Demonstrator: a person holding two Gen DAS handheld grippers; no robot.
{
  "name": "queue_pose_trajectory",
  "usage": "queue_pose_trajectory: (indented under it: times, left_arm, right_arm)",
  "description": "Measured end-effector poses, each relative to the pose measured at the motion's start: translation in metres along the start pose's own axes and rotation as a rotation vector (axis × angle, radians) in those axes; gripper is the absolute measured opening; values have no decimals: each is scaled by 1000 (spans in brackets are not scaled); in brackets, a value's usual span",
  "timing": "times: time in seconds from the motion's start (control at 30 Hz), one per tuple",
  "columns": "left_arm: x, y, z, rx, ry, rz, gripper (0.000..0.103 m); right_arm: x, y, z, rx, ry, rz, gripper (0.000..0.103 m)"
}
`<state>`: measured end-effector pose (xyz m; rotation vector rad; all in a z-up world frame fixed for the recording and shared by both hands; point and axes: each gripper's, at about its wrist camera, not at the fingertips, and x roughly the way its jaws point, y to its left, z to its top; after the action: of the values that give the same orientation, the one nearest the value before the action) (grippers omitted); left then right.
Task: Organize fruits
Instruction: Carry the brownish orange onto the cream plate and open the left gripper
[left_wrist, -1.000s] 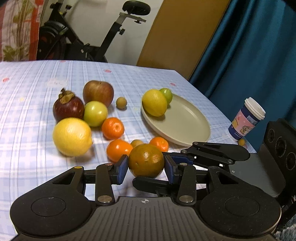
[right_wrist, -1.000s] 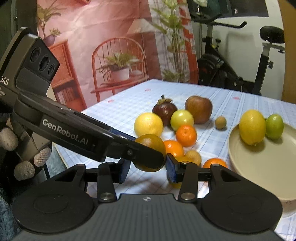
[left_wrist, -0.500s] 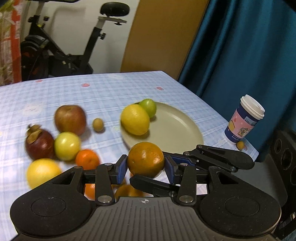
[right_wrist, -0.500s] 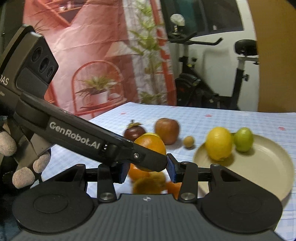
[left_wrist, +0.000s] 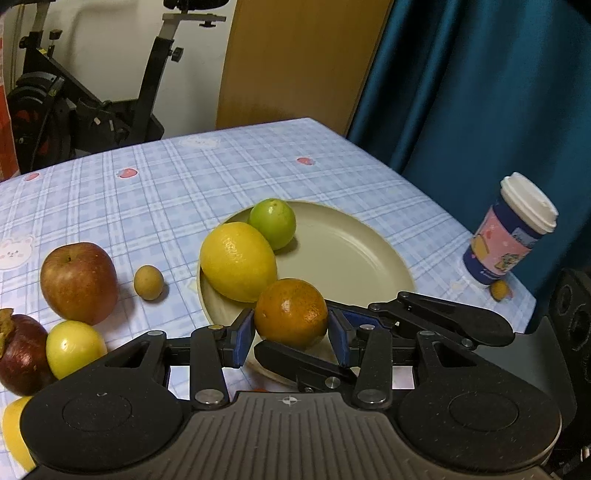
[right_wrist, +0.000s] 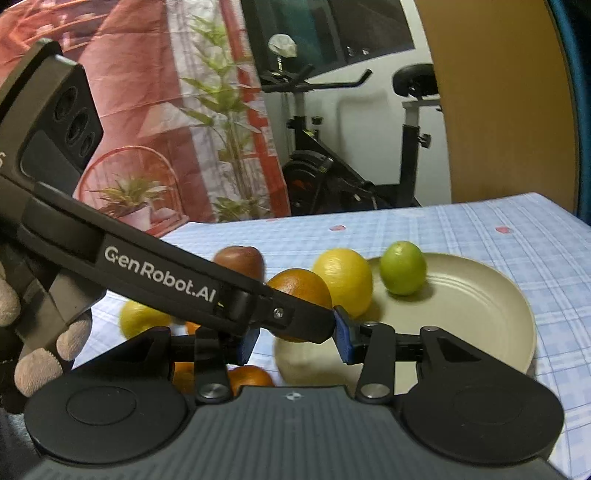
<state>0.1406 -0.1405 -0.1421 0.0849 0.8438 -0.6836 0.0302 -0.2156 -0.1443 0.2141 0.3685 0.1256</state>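
Note:
An orange (left_wrist: 291, 314) hangs over the near rim of the beige plate (left_wrist: 351, 251). My left gripper (left_wrist: 291, 338) is shut on it, blue pads pressing both its sides. My right gripper (left_wrist: 314, 332) comes in from the right, one finger before the orange and one behind. In the right wrist view the same orange (right_wrist: 299, 284) sits between the pads of my right gripper (right_wrist: 295, 338), also shut on it. There a finger of my left gripper (right_wrist: 299, 295) crosses in front of it. A lemon (left_wrist: 238, 262) and a lime (left_wrist: 273, 223) lie on the plate's left part.
Left of the plate lie a red apple (left_wrist: 79, 282), a small brown fruit (left_wrist: 148, 282), a yellow-green fruit (left_wrist: 74, 349) and a mangosteen (left_wrist: 18, 354). A lidded paper cup (left_wrist: 513, 236) stands near the table's right edge beside a small fruit (left_wrist: 500, 290). A gloved hand (right_wrist: 22, 332) holds the left gripper.
Both grippers have carried the orange rightwards, from the fruit cluster to above the plate's near rim. The loose fruits now lie to the left, and the plate is closer.

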Motion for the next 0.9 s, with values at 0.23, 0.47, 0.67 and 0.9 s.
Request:
queue_pose_trajectory:
  times: [0.23, 0.47, 0.67, 0.9]
  left_arm:
    - [13, 5, -1, -3, 23, 44, 46]
    - [21, 4, 0, 11, 34, 84, 47]
    - [7, 6, 0, -2, 6, 84, 47]
    - [-37, 24, -6, -90, -70, 73, 47]
  right_arm:
    - [13, -3, 0, 21, 51, -20, 45]
    - [22, -2, -1, 18, 93, -41, 47]
    - [13, 0, -1, 19, 60, -48, 56]
    - [-1, 4, -1, -1, 14, -45, 59]
